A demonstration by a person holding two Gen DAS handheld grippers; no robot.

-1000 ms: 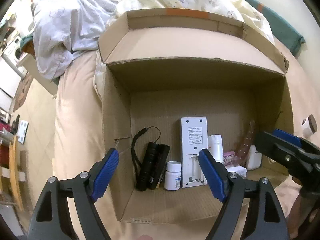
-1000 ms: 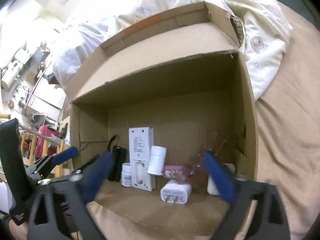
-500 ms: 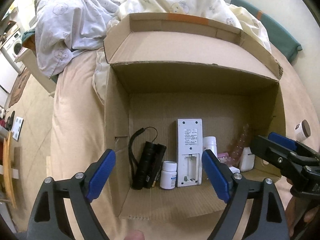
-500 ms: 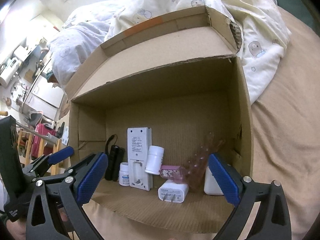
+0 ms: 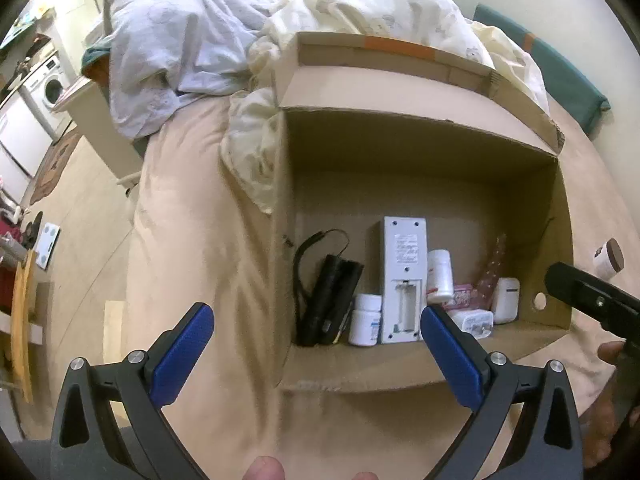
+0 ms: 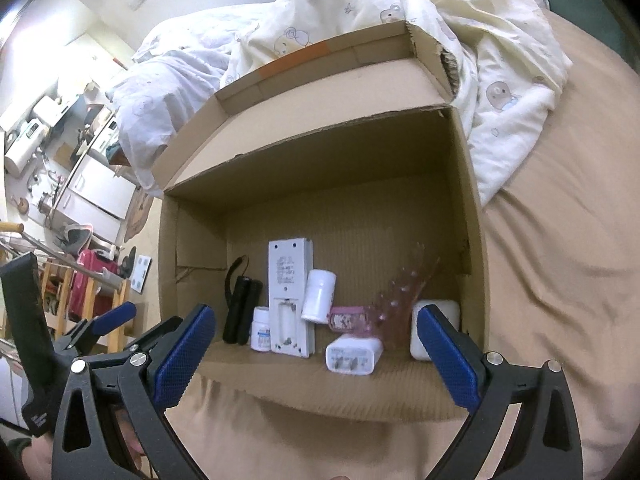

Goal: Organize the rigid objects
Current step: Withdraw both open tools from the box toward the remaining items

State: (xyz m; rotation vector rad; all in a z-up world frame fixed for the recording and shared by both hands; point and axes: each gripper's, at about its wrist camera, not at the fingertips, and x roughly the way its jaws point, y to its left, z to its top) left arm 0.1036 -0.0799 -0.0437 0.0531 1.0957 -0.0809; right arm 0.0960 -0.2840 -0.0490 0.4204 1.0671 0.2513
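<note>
An open cardboard box [image 5: 400, 152] [image 6: 360, 200] lies on its side on the bed. Inside stand a black flashlight [image 5: 334, 300] [image 6: 242, 308], a small white pill bottle [image 5: 365, 319] [image 6: 261, 328], a white remote [image 5: 403, 276] [image 6: 291, 296], a taller white bottle [image 5: 440, 276] [image 6: 318, 296], a pink item [image 5: 464, 298] [image 6: 346, 318], a white charger [image 6: 354, 356] and a white case [image 5: 505, 300] [image 6: 434, 324]. My left gripper [image 5: 316, 344] is open and empty before the box's left edge. My right gripper [image 6: 312, 340] is open and empty before the box mouth.
A small jar with a brown lid [image 5: 610, 258] lies on the beige sheet right of the box. Rumpled duvets [image 5: 192, 40] [image 6: 500, 92] lie behind the box. The bed's left edge drops to the floor, with furniture [image 6: 92, 288] beyond.
Both grippers have drawn back from the box, still open. The left view has shifted left, so the box now sits to its right.
</note>
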